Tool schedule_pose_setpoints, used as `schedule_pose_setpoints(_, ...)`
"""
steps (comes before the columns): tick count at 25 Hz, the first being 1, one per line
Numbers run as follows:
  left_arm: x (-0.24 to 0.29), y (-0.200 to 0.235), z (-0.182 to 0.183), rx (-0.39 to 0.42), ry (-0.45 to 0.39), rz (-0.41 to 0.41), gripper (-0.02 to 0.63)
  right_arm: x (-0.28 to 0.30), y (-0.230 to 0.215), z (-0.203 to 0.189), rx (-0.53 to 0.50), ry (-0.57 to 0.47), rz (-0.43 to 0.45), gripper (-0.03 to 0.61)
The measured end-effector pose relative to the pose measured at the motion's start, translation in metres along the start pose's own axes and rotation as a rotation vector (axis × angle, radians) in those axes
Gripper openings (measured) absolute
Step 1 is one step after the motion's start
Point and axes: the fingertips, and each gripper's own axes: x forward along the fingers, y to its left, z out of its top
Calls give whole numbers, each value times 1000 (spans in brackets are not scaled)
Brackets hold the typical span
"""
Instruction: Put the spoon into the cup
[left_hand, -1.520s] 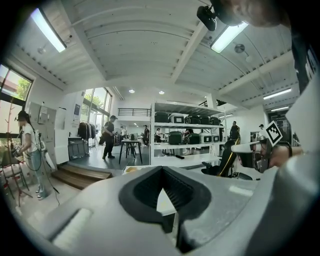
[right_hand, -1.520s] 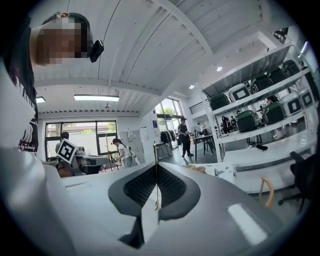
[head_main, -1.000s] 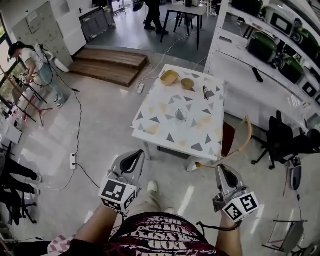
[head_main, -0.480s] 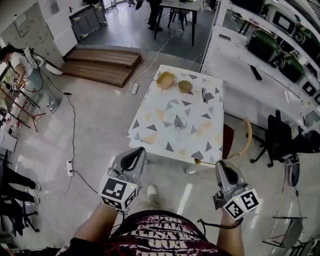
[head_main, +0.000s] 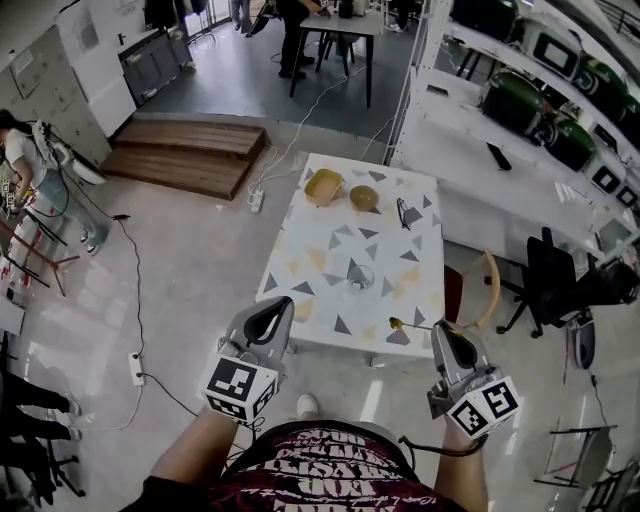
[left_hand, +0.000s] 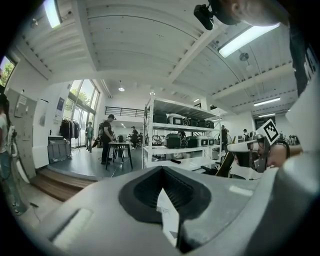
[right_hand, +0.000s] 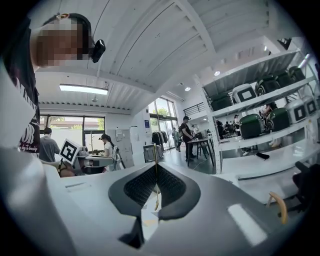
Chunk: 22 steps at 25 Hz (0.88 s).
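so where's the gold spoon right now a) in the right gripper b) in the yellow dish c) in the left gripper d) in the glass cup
a: the right gripper is shut on the handle of the thin gold spoon, which sticks out sideways from its tips.

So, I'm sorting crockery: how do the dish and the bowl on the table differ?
The dish is squarish, the bowl round. The dish is pale yellow, the bowl darker tan. The dish looks larger than the bowl. Both sit side by side at the table's far end.
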Motion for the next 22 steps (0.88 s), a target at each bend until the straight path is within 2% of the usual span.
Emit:
schedule_pose_setpoints(12,28,21,-16,-27,20,-41,0,33,-6,8,-23,-3,-36,32)
schedule_pose_setpoints(22,72,33,-21,-45,59,-19,0,77,-44,1,6,34,9,32)
